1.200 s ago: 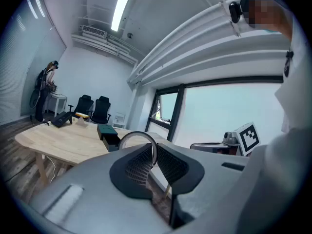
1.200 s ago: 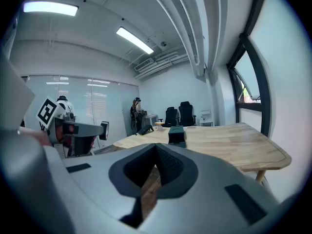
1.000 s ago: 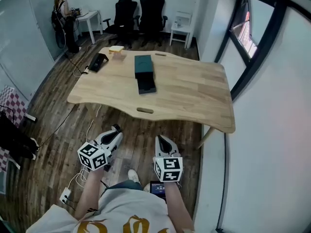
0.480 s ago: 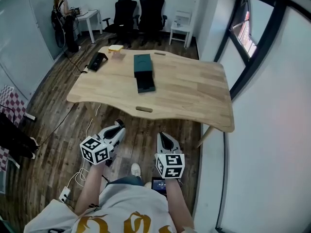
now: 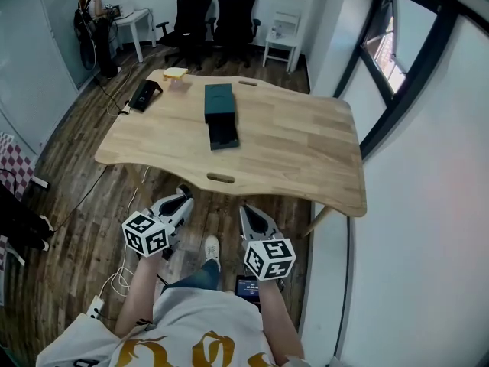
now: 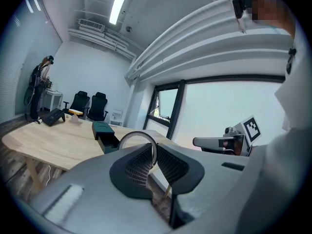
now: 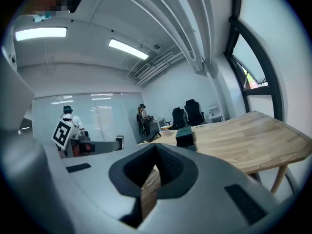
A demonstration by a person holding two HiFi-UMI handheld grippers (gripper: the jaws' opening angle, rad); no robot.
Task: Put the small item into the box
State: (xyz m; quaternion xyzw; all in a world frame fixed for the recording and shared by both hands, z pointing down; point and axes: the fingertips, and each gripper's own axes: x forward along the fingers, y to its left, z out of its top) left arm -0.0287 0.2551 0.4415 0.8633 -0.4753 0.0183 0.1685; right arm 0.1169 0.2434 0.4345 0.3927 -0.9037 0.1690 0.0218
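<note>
A dark green box [image 5: 219, 113] with its drawer slid out lies in the middle of the wooden table [image 5: 290, 144]; it also shows in the left gripper view [image 6: 105, 133] and the right gripper view [image 7: 185, 135]. My left gripper [image 5: 182, 199] hangs below the table's near edge, shut on a thin metal ring [image 6: 139, 138] that sticks up between its pads [image 6: 136, 162]. My right gripper [image 5: 248, 214] is beside it, shut with nothing between its jaws [image 7: 156, 156]. Both are well short of the box.
A yellow block [image 5: 175, 73] and a black device [image 5: 144, 95] sit at the table's far left corner. Black office chairs [image 5: 214, 14] and a white side table [image 5: 283, 40] stand behind it. A person [image 5: 88, 6] stands at the far left. A window wall [image 5: 397, 67] runs along the right.
The table has come a little closer and lower in the head view as the person steps forward. Both grippers stay low in front of the body, still shut.
</note>
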